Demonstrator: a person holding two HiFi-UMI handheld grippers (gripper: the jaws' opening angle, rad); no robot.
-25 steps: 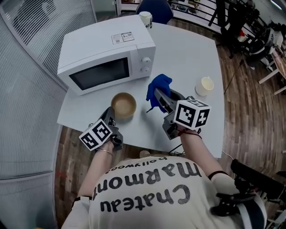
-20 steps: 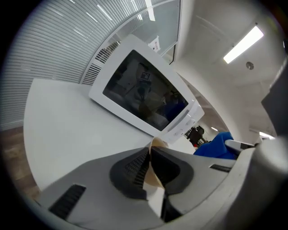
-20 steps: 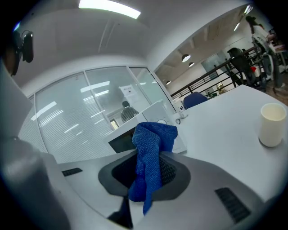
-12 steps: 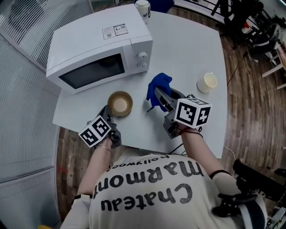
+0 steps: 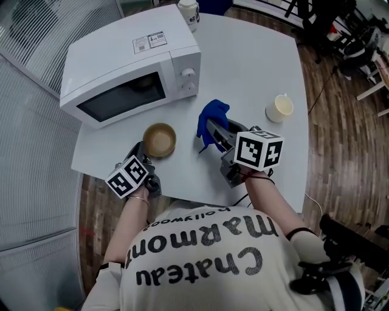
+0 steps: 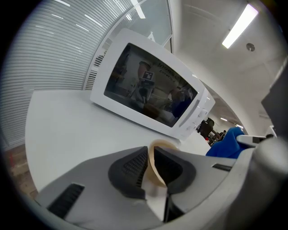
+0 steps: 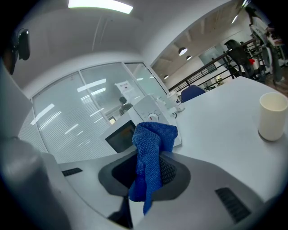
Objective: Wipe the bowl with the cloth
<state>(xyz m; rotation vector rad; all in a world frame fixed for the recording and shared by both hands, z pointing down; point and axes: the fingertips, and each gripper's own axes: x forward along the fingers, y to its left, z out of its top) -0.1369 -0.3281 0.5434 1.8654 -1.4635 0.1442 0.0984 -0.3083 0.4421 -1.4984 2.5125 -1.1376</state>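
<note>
A tan bowl (image 5: 159, 140) stands on the white table (image 5: 255, 67) in front of the microwave. My left gripper (image 5: 148, 157) is at the bowl's near rim. In the left gripper view the rim (image 6: 163, 143) runs between the two pads, and the jaws have just been opening, so they stand slightly apart around it. My right gripper (image 5: 209, 130) is to the right of the bowl, shut on a blue cloth (image 5: 213, 118). In the right gripper view the cloth (image 7: 150, 152) stands bunched up between the pads and droops below them.
A white microwave (image 5: 127, 67) with its door shut fills the table's left rear, just behind the bowl. A cream cup (image 5: 279, 108) stands at the right, and a paper cup (image 5: 188, 11) at the far edge. Wooden floor surrounds the table.
Both grippers have sunk a little toward the table. The bowl looks smaller and lower, sitting on the tabletop. The blue cloth stays in the right gripper.
</note>
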